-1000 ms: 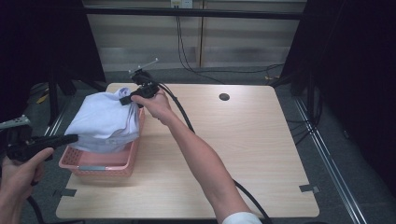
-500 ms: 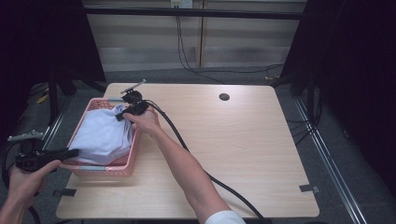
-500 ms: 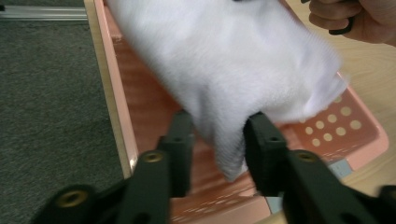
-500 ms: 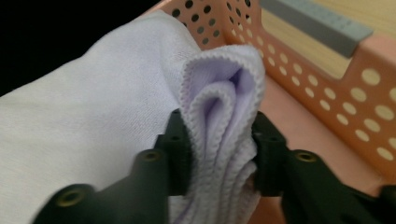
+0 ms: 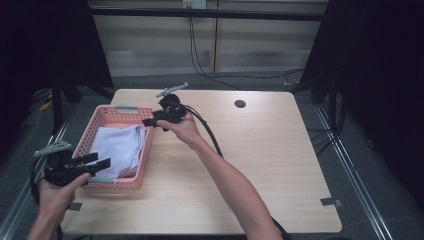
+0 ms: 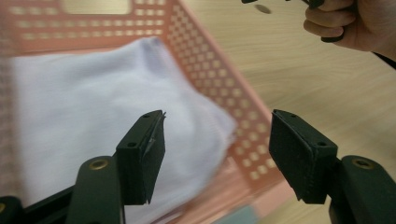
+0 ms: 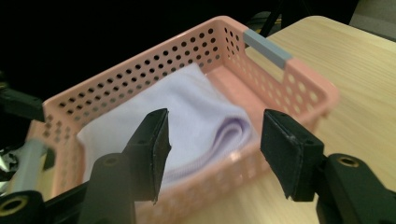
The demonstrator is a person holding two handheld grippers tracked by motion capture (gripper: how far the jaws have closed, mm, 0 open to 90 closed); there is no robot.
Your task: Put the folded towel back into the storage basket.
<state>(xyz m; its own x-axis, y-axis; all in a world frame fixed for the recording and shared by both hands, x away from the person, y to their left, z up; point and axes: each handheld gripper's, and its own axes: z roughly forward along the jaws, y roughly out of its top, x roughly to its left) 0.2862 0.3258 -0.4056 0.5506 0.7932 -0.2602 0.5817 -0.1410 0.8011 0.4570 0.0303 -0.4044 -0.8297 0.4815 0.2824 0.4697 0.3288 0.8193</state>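
One pink basket (image 5: pixel 116 150) sits at the left of the high view, on the left part of the one wooden table (image 5: pixel 260 165). Inside it lies one folded pale cloth (image 5: pixel 117 147), filling most of the floor of the basket.

There are two grippers. The left gripper (image 5: pixel 102 165), low at the left edge of the high view, hangs over the basket's near end. Its jaws have just been opening and now stand apart, with nothing pressed between them; in the left gripper view the cloth (image 6: pixel 93 121) lies beyond them.

The right gripper (image 5: pixel 148 121) is just above the centre-left of the high view, beside the basket's far right corner. Its jaws have also just been opening, and they grip nothing; in the right gripper view the basket (image 7: pixel 299 93) and cloth (image 7: pixel 196 112) lie beyond them.
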